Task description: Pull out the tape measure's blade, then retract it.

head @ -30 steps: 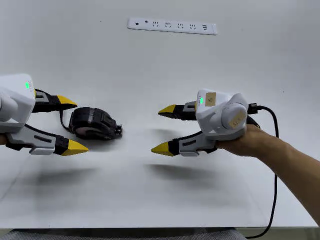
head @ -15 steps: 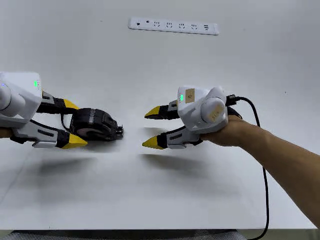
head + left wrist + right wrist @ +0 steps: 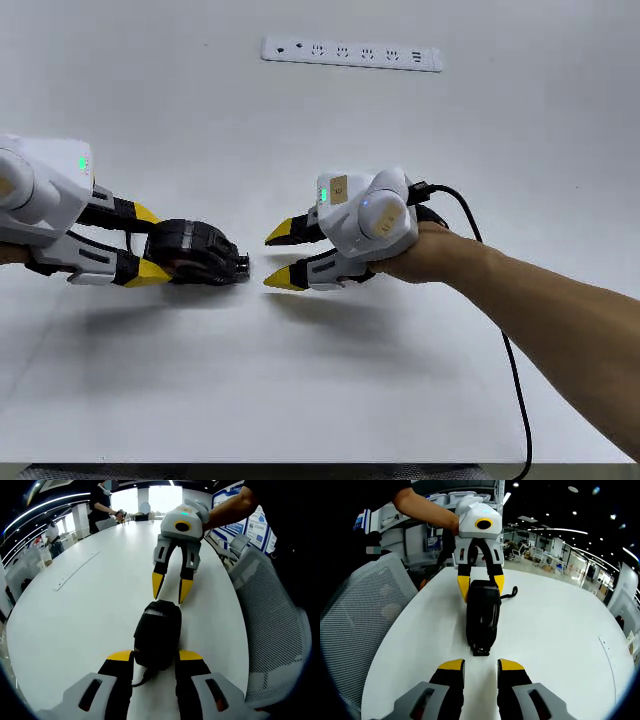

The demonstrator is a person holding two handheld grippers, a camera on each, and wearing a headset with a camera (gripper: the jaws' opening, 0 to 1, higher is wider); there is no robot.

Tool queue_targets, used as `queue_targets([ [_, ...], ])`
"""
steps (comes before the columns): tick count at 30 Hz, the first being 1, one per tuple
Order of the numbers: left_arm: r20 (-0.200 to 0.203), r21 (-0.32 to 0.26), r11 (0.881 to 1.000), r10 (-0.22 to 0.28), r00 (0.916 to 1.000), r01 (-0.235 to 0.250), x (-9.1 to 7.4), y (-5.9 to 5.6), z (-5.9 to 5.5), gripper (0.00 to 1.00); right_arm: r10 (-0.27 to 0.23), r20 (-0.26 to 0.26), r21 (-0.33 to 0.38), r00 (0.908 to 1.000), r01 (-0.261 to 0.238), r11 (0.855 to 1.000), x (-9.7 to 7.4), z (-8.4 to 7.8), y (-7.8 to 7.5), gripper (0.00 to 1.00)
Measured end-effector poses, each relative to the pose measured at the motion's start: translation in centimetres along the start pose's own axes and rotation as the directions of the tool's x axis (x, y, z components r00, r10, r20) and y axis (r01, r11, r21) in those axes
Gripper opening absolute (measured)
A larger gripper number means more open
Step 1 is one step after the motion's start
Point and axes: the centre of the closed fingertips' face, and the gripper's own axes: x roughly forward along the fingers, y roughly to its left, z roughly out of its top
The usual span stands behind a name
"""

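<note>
the left gripper [image 3: 150,243] has its yellow-tipped jaws pressed against both sides of the black tape measure [image 3: 195,252], which lies on the white table [image 3: 330,390], left of centre. the right gripper [image 3: 278,256] holds nothing; its jaws stand a narrow gap apart, tips just right of the case's blade end, not touching. a power strip [image 3: 351,53] lies far off.

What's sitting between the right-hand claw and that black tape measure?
Nothing: bare white table separates right gripper from tape measure, clearest in the right gripper view.
</note>
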Motion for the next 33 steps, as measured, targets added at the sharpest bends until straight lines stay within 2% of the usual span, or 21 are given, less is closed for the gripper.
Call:
queue_targets([
  [6, 0.002, 0.021, 1.000, -0.016, 0.9999, 0.016, 0.1, -0.1, 0.0, 0.25, 0.016, -0.003, -0.004, 0.9999, -0.016, 1.000, 0.9, 0.3, 0.1, 0.21],
  [23, 0.009, 0.015, 1.000, -0.022, 0.9997, 0.022, 0.1, 0.0, -0.1, 0.23, 0.029, -0.009, -0.005, 0.9995, -0.029, 1.000, 2.8, 0.6, 0.0, 0.13],
  [33, 0.010, 0.011, 1.000, -0.026, 0.9996, 0.026, 0.1, 0.0, -0.1, 0.23, 0.023, -0.011, -0.003, 0.9997, -0.023, 1.000, 2.8, 0.5, 0.1, 0.10],
])
